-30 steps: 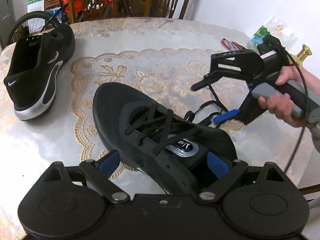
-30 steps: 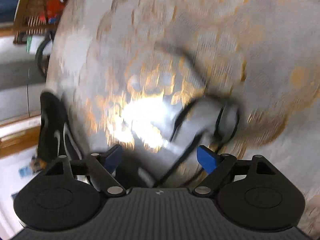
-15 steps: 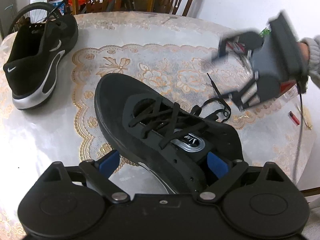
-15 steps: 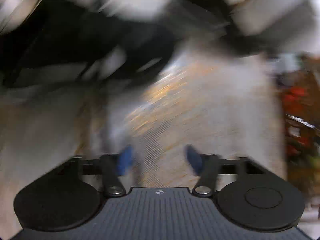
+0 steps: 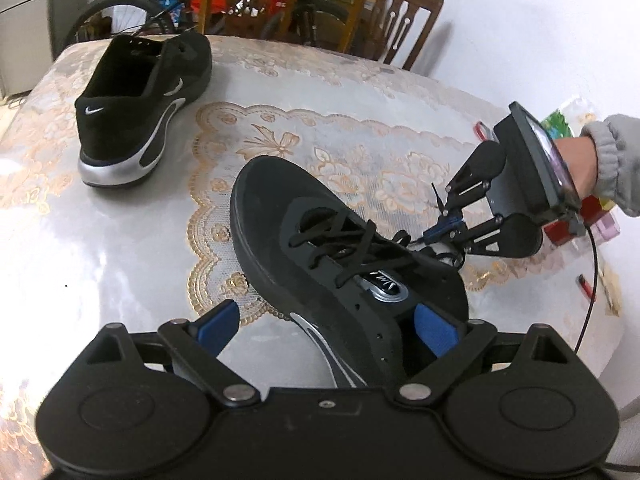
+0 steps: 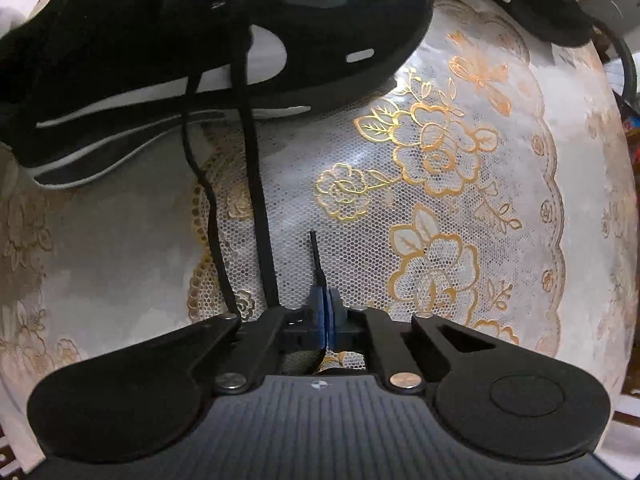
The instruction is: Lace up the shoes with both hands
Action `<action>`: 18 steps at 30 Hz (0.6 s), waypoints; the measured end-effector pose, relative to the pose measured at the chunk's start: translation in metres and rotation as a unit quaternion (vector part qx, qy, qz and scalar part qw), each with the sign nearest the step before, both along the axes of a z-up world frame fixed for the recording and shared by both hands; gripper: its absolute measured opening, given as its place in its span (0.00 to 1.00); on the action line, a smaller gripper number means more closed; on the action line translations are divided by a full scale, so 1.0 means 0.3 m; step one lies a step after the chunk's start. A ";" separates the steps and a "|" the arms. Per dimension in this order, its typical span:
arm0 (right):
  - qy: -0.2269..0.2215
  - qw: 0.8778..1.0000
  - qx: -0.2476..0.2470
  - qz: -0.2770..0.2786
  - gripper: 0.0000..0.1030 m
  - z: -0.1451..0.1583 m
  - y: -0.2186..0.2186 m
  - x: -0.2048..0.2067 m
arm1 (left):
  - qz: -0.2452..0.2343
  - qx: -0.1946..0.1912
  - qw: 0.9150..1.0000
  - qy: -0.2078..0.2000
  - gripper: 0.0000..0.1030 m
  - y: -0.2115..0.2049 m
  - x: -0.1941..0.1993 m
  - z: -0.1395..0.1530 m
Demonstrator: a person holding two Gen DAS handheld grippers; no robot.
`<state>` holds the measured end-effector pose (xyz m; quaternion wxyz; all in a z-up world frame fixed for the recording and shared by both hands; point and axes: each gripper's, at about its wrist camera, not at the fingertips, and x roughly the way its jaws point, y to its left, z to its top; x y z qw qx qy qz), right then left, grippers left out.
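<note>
While its pads pinch the lace tip (image 6: 316, 258), the right gripper (image 6: 327, 312) points at the shoe (image 5: 340, 256) on the lace-clothed table (image 5: 120, 248). The left gripper (image 5: 328, 320), spread wide, straddles the heel without gripping. A second shoe (image 5: 140, 100) sits beyond, near chairs (image 5: 400, 20).

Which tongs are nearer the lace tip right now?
Right. The right tongs are shut on the lace just behind its tip; the left tongs are open around the shoe's heel, away from it.
</note>
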<state>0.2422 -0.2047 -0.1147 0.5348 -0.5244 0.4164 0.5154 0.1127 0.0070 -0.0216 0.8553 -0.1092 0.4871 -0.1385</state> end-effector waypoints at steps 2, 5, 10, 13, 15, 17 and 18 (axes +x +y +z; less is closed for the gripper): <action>0.021 0.999 0.015 -0.033 0.01 0.005 -0.005 0.035 | 0.002 -0.003 1.000 0.004 0.91 -0.006 -0.003 -0.008; 0.007 0.995 0.068 -0.076 0.01 0.057 -0.029 0.059 | -0.008 0.005 1.000 0.006 0.91 -0.022 -0.021 -0.005; 0.046 0.978 0.188 -0.072 0.01 0.408 0.024 -0.012 | -0.024 -0.015 1.000 0.010 0.91 -0.033 -0.030 -0.003; 0.070 0.970 0.232 0.001 0.01 0.548 0.117 -0.128 | -0.026 -0.020 0.999 0.009 0.91 -0.060 -0.010 -0.006; 0.088 0.967 0.238 0.014 0.01 0.537 0.188 -0.177 | -0.008 -0.007 1.000 0.022 0.81 -0.081 0.015 -0.018; 0.111 0.965 0.236 -0.010 0.01 0.479 0.221 -0.192 | 0.007 -0.006 0.999 0.034 0.41 -0.079 0.025 -0.035; 0.119 0.965 0.232 -0.025 0.01 0.447 0.225 -0.194 | 0.014 -0.015 0.999 0.039 0.35 -0.069 0.025 -0.043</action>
